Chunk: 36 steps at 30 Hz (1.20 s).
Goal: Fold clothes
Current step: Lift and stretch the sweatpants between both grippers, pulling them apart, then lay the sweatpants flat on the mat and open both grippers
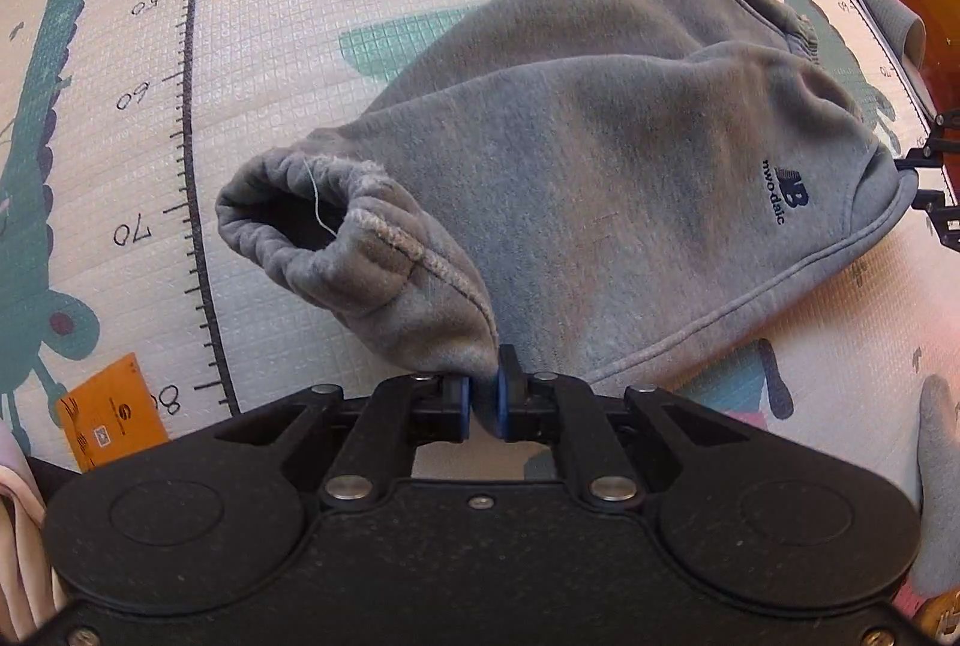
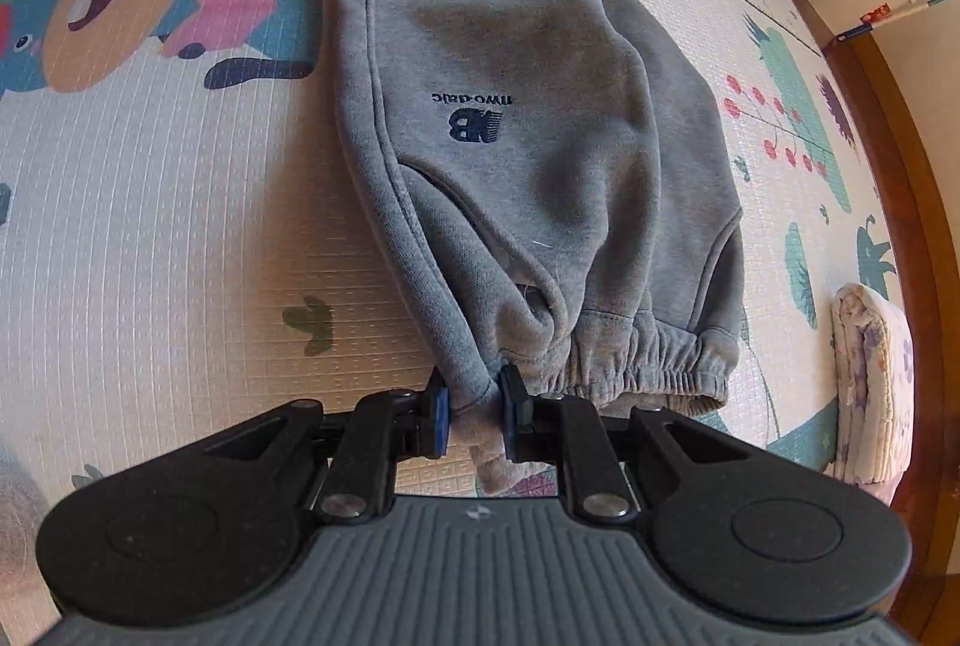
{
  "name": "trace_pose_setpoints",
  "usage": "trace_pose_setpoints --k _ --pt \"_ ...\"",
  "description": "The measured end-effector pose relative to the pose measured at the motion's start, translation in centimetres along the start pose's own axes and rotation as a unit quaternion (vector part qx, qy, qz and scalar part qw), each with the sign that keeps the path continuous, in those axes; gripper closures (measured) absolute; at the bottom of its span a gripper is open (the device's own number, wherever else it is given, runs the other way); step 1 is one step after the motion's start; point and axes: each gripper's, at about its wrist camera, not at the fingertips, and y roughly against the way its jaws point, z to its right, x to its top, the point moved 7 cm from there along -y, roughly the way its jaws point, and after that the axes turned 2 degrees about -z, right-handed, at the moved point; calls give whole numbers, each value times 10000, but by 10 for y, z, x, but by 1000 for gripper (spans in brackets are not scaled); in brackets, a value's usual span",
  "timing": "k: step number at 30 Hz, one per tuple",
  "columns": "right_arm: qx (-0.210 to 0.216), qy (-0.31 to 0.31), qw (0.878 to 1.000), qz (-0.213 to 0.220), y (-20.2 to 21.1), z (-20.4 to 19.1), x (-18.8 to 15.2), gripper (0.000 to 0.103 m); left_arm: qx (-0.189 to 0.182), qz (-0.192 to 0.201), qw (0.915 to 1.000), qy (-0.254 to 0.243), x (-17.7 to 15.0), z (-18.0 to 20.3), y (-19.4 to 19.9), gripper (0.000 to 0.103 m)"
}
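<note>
Left gripper (image 1: 483,397): matte black body, two round raised discs, silver rivets and screws, black link arms, blue pads (image 1: 461,400). Right gripper (image 2: 474,415) looks alike, but with a ribbed grey middle panel.

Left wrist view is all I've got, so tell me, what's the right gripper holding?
Observer: The right gripper is shut on the grey sweatpants at the corner of the elastic waistband.
Operator: Anything lying near that waistband?
Observer: A folded floral cloth lies on the play mat, apart from the waistband, toward the mat's edge.
Operator: What's printed on the mat on the logo side?
Observer: A cartoon animal face, orange with a pink tongue, beside the trouser leg.
</note>
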Motion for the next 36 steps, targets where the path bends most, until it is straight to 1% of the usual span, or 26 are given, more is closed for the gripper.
trace_pose_setpoints --k 2,3,4,5,7,8,10,12,14,15,17,18,19,20,22,23,25,27,29,30,33,35,36 --pt "145 109 9997 -179 -4 -6 -3 82 -225 -340 9992 -32 -12 8 -12 97" --pt "254 134 9992 -267 -6 -9 -6 80 -361 -545 9978 -50 -16 10 -16 97" --pt "369 155 9986 -355 -7 -11 -8 76 -491 -750 9959 -68 -20 12 -20 94" --pt "461 181 9980 -382 -7 -13 -10 76 -624 -845 9943 -197 -19 14 -18 90" --pt "571 163 9974 -420 -6 -14 -14 73 -890 -999 9898 -490 -17 16 -13 89" --pt "652 121 9969 -426 -4 -13 -16 72 -1113 -1047 9859 -681 -13 17 -6 88" --pt "907 -46 9952 -377 2 -7 -19 71 -1541 -933 9787 -988 -1 14 16 86" --pt "1130 -326 9923 -388 7 5 -24 71 -1890 -665 9743 -1028 15 5 40 86" --pt "1387 -606 9878 -356 15 20 -29 71 -2156 -408 9710 -951 31 -7 61 85" --pt "1428 -790 9861 -328 18 30 -31 71 -2234 -275 9697 -947 37 -12 71 85" --pt "1486 -1173 9816 -269 25 53 -34 71 -2360 -15 9672 -937 48 -22 88 80" --pt "1453 -1411 9792 -156 26 67 -33 71 -2415 109 9659 -923 53 -27 96 79" --pt "1409 -1655 9761 -31 28 81 -32 71 -2408 252 9662 -885 60 -31 102 72" --pt "1334 -1885 9730 69 27 92 -29 71 -2256 395 9701 -800 66 -38 106 63" --pt "1171 -2337 9649 262 25 113 -22 71 -1991 498 9772 -544 77 -54 101 63" --pt "1102 -2517 9610 316 19 122 -18 71 -1741 522 9825 -409 82 -62 93 63" --pt "969 -2861 9524 410 7 139 -10 71 -1238 410 9914 -104 90 -76 71 63" --pt "941 -3137 9438 440 -4 148 -2 71 -857 214 9959 218 91 -89 44 63" --pt "936 -3359 9361 452 -15 153 5 71 -665 66 9971 368 90 -99 21 64" --pt "950 -3393 9349 419 -22 153 7 71 -655 9 9969 446 89 -102 12 64" --pt "1018 -3397 9345 295 -38 150 13 71 -890 -142 9931 748 88 -111 -11 64" --pt "1077 -3360 9355 199 -46 146 15 70 -1338 -230 9866 905 89 -109 -21 64" --pt "1096 -3334 9363 151 -49 144 16 70 -1473 -226 9846 912 90 -106 -22 64"
